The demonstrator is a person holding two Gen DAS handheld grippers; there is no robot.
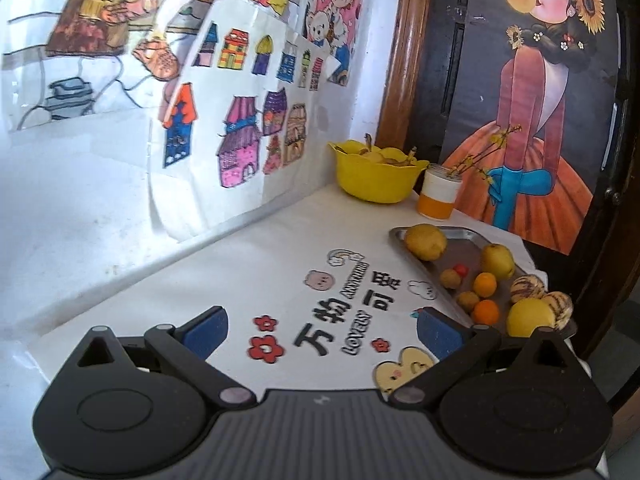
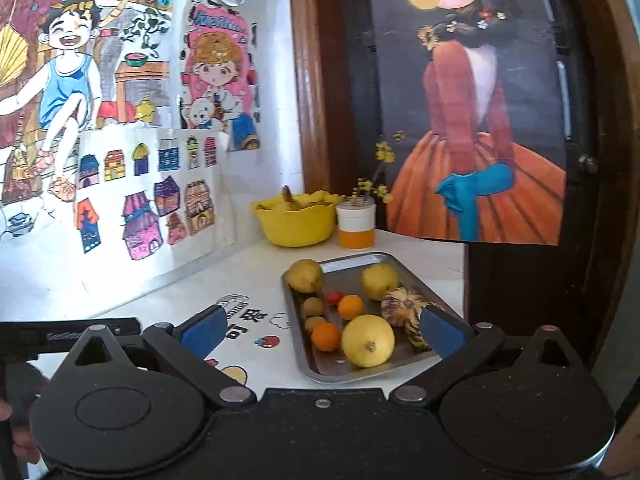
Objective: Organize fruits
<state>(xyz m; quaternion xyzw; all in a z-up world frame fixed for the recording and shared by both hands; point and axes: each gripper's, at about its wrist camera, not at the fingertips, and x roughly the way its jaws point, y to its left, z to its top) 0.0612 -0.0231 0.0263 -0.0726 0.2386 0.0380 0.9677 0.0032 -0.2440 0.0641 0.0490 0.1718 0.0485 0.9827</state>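
Right gripper spread, empty (left gripper too); step: approach tray; next grasp lemon at 1 o'clock.

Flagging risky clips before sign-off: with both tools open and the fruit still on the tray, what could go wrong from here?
1. The metal tray sits near the table's right edge; a push from the right tool could slide it toward the drop.
2. The round fruit lie loose and crowded: gripping the big lemon may send the orange rolling.
3. The cup with twigs stands close beside the yellow bowl, so a drop-off there might tip it.
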